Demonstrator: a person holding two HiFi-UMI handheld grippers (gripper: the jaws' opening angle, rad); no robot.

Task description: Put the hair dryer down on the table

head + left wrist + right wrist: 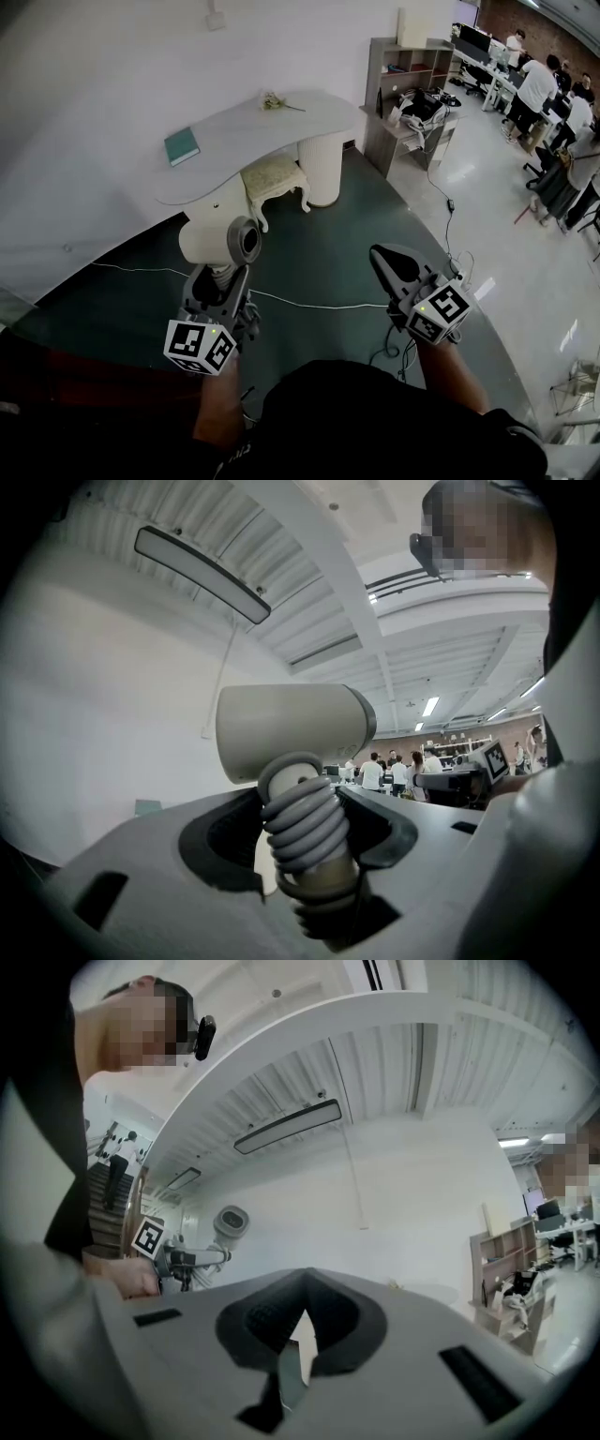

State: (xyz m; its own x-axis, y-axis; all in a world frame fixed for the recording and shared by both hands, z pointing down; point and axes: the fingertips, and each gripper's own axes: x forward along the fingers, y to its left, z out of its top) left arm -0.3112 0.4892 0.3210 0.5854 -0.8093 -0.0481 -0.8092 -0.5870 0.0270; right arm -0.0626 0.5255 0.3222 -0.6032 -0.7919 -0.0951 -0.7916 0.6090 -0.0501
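Hair dryer stands upright in the left gripper, its cream barrel above the jaw tips and its dark nozzle end turned toward the right gripper. The left gripper view shows what the head view does not: the jaws stand wide, clamped on the handle from either side, and a grey coiled cord is wound round that handle right where they bite. The hair dryer is up in the air over the dark green floor, well short of the table.

The right gripper is level beside it, jaws brought together at the tips, nothing between them. Its own view catches the left gripper from the side, with the hair dryer's barrel rising above the marker cube.

Below and beyond both, a thin white cable runs across the floor. Farther off is the pale curved table against the wall, with a teal book at its left end and a small sprig of flowers near the back; a cream stool is tucked under it. Behind stands a grey shelf unit, and people at desks in the far right corner.
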